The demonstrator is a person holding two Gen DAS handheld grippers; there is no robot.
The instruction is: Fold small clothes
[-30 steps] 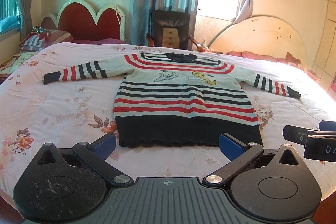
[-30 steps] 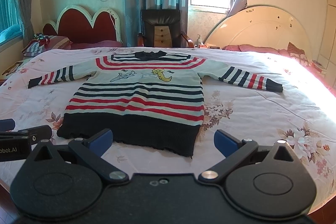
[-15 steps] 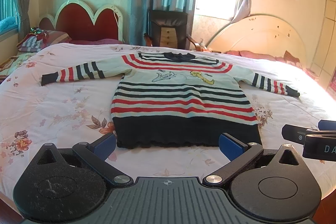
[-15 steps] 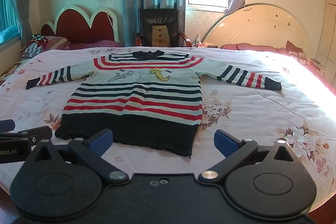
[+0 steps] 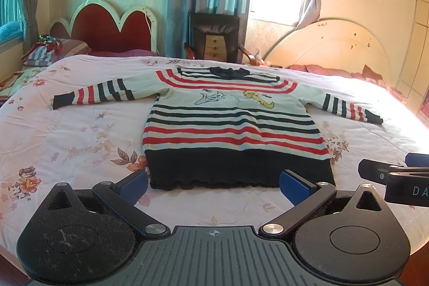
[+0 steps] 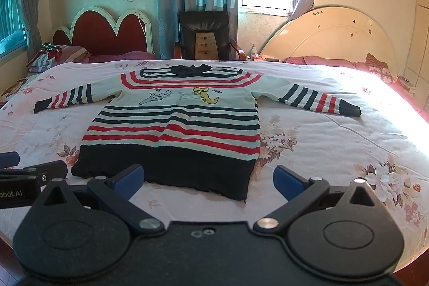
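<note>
A small striped sweater (image 5: 230, 125) (image 6: 177, 125) lies flat on the floral bedspread (image 5: 67, 141) (image 6: 335, 141), front up, both sleeves spread out sideways and its dark hem nearest me. My left gripper (image 5: 214, 185) hovers just short of the hem, open, with nothing between its blue pads. My right gripper (image 6: 209, 178) stands open too, over the hem's right corner. Each gripper shows at the edge of the other's view: the right gripper (image 5: 396, 178) and the left gripper (image 6: 24, 178).
Beyond the bed stand a red scalloped headboard (image 5: 107, 28), a dark armchair (image 5: 214, 39) with a small wooden drawer unit, and a cream round headboard (image 5: 335, 44). Folded cloths (image 5: 45, 50) sit at the far left. Pillows (image 6: 321, 62) lie at the far right.
Both views have shifted slightly, the sweater sitting a little lower and nearer in the frames. The grippers stay open and the sweater has not moved on the bed.
</note>
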